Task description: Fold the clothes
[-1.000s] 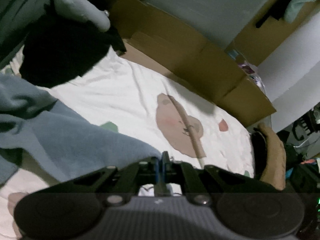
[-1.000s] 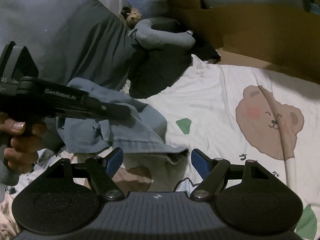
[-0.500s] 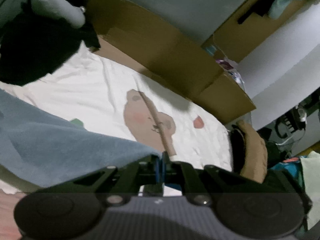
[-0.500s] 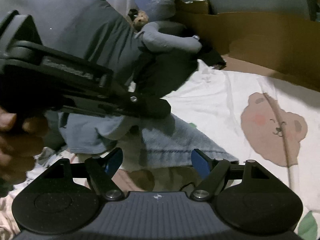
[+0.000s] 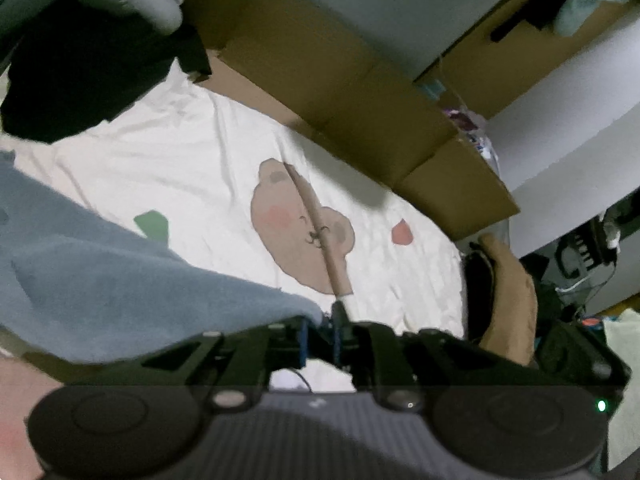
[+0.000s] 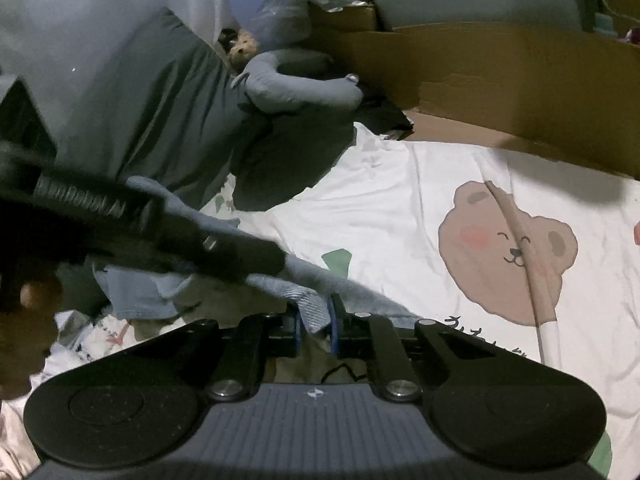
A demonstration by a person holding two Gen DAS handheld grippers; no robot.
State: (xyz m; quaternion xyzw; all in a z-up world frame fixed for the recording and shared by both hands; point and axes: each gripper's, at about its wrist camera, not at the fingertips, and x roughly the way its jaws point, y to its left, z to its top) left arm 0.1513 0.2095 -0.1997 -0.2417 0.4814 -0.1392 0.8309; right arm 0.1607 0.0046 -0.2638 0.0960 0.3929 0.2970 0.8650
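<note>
Denim garment, one blue piece, hangs bunched above the white bear-print bedsheet, pinched at its edge by both tongs: the right gripper clamps a fold, the left gripper nips a corner. One cardboard box borders the sheet.

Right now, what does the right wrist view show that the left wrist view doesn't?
Only the right wrist view shows the left gripper from outside, with the hand holding it, a small plush toy behind the grey pillow, and the right gripper shut on the blue garment. Only the left wrist view shows the brown item past the sheet's edge and the dark clutter beyond. Both show the blue garment, the bear print on the white sheet, and the cardboard.
</note>
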